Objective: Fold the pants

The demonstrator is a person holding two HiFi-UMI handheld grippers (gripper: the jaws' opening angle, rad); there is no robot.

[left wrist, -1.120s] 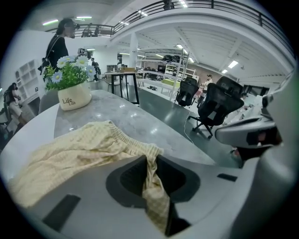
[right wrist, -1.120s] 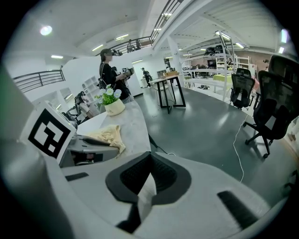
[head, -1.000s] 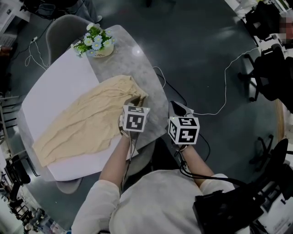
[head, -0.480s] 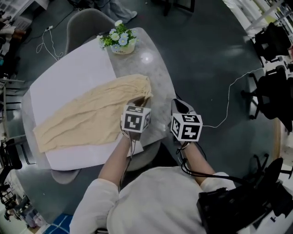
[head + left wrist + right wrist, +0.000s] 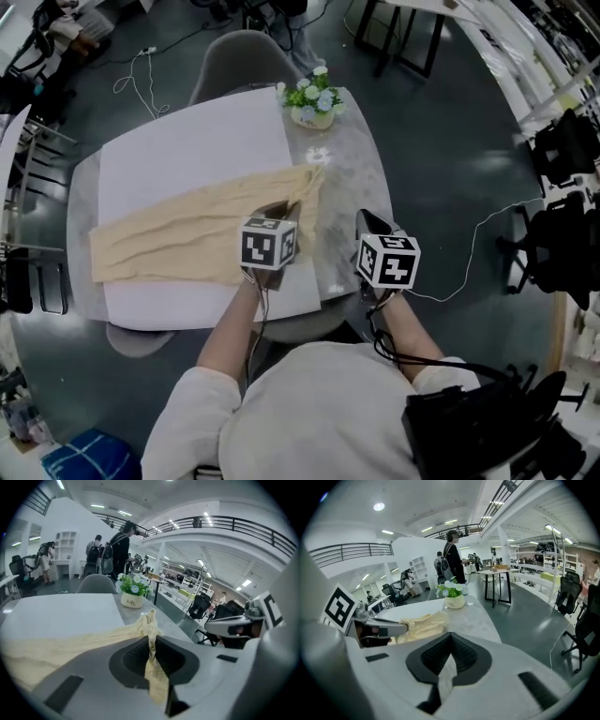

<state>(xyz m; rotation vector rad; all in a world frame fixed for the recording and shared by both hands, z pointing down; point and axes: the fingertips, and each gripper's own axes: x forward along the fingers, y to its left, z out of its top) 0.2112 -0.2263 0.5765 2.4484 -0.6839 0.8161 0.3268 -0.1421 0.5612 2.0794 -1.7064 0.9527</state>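
The only writing we can read is a short word on the white flower pot (image 5: pixel 131 601), seemingly "Life". We count one pair of beige pants (image 5: pixel 178 239), one pot, one white sheet (image 5: pixel 187 159) and two grippers. The left gripper (image 5: pixel 151 644) has its fingers pressed on a bunched edge of the pants, which stretch away to the left of those fingers across the sheet; the pot stands beyond the fingertips. The right gripper (image 5: pixel 450 656) is closed on a thin white strip (image 5: pixel 444 681), which we cannot identify.
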